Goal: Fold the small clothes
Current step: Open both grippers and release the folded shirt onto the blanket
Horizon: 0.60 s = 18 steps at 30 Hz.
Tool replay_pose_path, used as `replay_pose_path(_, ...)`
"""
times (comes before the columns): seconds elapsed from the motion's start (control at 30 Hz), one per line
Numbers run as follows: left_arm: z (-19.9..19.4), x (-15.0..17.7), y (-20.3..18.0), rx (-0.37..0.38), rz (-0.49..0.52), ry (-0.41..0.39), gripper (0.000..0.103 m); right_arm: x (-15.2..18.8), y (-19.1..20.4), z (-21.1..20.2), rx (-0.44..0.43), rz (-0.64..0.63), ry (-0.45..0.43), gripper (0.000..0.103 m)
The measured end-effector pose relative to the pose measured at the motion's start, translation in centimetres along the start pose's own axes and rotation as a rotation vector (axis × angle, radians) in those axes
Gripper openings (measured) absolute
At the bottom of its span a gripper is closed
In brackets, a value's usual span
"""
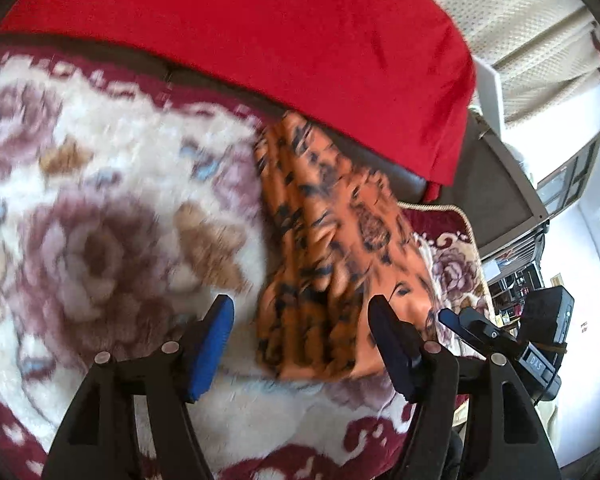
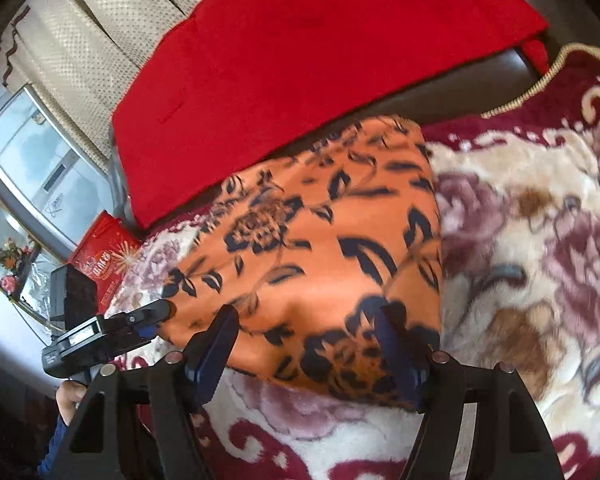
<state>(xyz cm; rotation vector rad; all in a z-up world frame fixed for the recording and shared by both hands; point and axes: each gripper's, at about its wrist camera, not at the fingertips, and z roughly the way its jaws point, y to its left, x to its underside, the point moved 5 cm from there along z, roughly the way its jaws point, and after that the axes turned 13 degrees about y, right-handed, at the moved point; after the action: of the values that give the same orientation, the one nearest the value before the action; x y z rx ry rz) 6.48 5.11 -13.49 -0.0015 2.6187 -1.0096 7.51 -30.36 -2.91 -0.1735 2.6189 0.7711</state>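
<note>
Orange garment (image 2: 324, 256) with a black floral and leaf print lies bunched into a narrow, folded heap on a cream and maroon rose-patterned fleece blanket (image 1: 112, 208), just below a red cloth (image 1: 260, 40). Left hand-held gripper (image 1: 300, 344) hangs over the garment's near edge, jaws wide apart and holding nothing. Right hand-held gripper (image 2: 312, 354) is also spread wide with the garment's near hem between its blue pads (image 2: 216, 352); not clamped, contact unclear.
</note>
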Motion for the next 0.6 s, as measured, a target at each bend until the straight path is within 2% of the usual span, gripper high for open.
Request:
replay_pose_path(0.07, 0.4, -0.2, 0.5, -0.042, 0.001, 0.026, 0.07, -0.7, 0.1, -0.2, -0.026, 0.003, -0.011, 0.074)
replay_pose_path(0.13, 2.1, 0.0, 2.0, -0.11, -0.03, 0.095, 0.071, -1.9, -0.4, 0.2, -0.06, 0.032, -0.017, 0.075)
replay_pose_path(0.2, 2.2, -0.1, 1.8, -0.079, -0.034, 0.088, 0.071, -2.9, -1.2, 1.2, -0.115, 0.081, 0.009, 0.08)
replay_pose_path(0.27, 1.0, -1.1, 0.9, -0.063, -0.009, 0.055, 0.071, -3.2, -2.3, 2.2, -0.125, 0.125, 0.043, 0.08)
replay_pose_path(0.37, -0.3, -3.9, -0.6, -0.063, 0.045, -0.007, 0.071, -3.9, -2.0, 1.7, -0.155, 0.101, 0.039, 0.08)
replay_pose_path(0.47, 0.9, -7.1, -0.6, -0.024, 0.028, 0.011, 0.071, -5.6, -1.2, 1.3, -0.189, 0.07, 0.029, 0.08)
replay_pose_path(0.53, 2.3, -8.5, 0.0, -0.057, 0.003, 0.034, 0.071, -6.8, -1.6, 1.6, -0.214, 0.088, 0.028, 0.08)
replay_pose_path(0.6, 4.1, -9.1, 1.2, -0.086, -0.025, 0.083, 0.071, -7.9, -2.6, 3.0, -0.314, 0.15, 0.064, 0.08)
